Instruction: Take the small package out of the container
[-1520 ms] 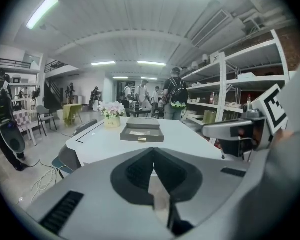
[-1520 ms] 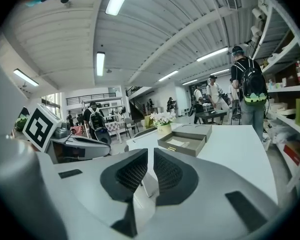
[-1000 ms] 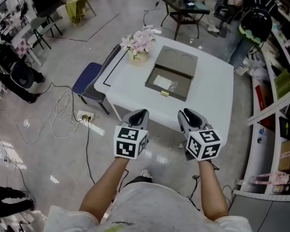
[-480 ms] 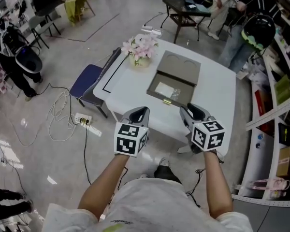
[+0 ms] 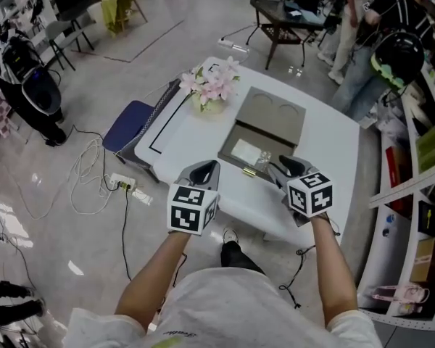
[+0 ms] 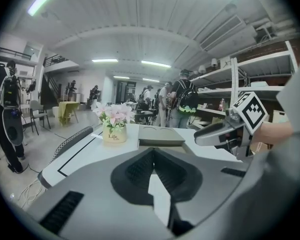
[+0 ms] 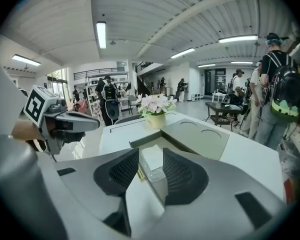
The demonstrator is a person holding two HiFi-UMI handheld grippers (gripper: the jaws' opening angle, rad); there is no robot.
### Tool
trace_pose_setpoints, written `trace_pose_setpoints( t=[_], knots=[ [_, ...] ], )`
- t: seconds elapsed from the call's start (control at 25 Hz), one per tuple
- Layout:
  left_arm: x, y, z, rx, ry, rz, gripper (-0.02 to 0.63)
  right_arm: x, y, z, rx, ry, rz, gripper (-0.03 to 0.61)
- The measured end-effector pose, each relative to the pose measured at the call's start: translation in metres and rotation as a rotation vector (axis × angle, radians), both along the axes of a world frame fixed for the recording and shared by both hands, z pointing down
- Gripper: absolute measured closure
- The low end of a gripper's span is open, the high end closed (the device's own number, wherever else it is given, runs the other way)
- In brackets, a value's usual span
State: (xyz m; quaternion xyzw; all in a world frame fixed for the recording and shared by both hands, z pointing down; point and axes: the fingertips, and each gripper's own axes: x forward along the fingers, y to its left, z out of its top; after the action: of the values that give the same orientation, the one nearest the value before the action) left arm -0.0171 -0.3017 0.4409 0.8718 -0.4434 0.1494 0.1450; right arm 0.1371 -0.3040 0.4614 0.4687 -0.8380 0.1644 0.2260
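Note:
An open olive-green box (image 5: 241, 138) lies on the white table (image 5: 185, 133), its lid (image 5: 270, 114) folded back flat. A small pale package (image 5: 245, 150) lies in the box's tray, with a clear wrapped bit (image 5: 264, 156) beside it. My right gripper (image 5: 283, 166) hovers at the box's near right corner. Its jaws are opening and hold nothing. In the right gripper view the package (image 7: 151, 157) shows beyond the gap of the right gripper (image 7: 151, 155). My left gripper (image 5: 205, 169) hangs over the table's near edge, left of the box, with its jaws shut and empty (image 6: 153, 152).
A pot of pink flowers (image 5: 212, 90) stands on the table behind the box's left side. A blue chair (image 5: 130, 122) and cables (image 5: 94, 172) lie left of the table. People (image 5: 380, 42) and shelves (image 5: 420, 143) are at the right, a dark side table (image 5: 286, 20) beyond.
The person has stepped up to the table. Both grippers have moved forward from in front of its near edge to over it, the right one now at the box.

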Motion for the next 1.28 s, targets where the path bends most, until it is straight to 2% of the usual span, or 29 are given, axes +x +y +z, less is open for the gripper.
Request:
trace_pose_setpoints(
  t=[0.32,0.68,1.28],
  knots=[
    [0.012,-0.044,0.008,-0.027,-0.011,-0.027,0.609,0.007,-0.038,0.039,-0.132,0.092,-0.139,0.404],
    [0.013,-0.081,0.025,-0.068,-0.016,-0.071,0.609,0.006,-0.061,0.085,-0.28,0.197,-0.299,0.351],
    [0.017,-0.107,0.041,-0.105,-0.007,-0.099,0.609,0.005,-0.066,0.115,-0.476,0.335,-0.44,0.363]
  ],
)
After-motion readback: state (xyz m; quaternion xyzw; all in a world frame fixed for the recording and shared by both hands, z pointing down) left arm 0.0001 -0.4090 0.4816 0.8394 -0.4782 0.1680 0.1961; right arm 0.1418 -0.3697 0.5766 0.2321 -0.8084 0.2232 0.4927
